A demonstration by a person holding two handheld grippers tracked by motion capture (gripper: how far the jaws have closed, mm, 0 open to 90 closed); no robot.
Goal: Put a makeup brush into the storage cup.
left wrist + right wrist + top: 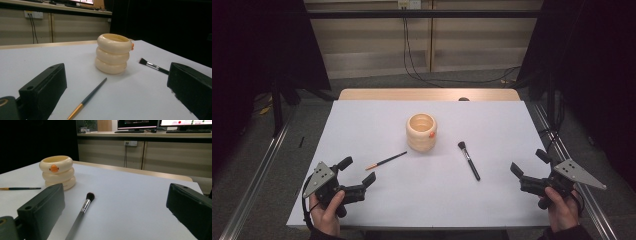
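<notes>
I'm at the start of what I take to be a tidy-up: two brushes to go into the cup (421, 132), which stands upright mid-table. My left gripper (359, 175) hovers near-left with its jaws wide apart and nothing between them; the thin brush (386, 160) lies just beyond it, left of the cup. My right gripper (528, 168) waits near-right, jaws also spread and empty, with the makeup brush (468, 159) lying to its left, right of the cup. Next I'd reach the left gripper forward, straddle the thin brush across its handle and close, keeping clear of the cup.
</notes>
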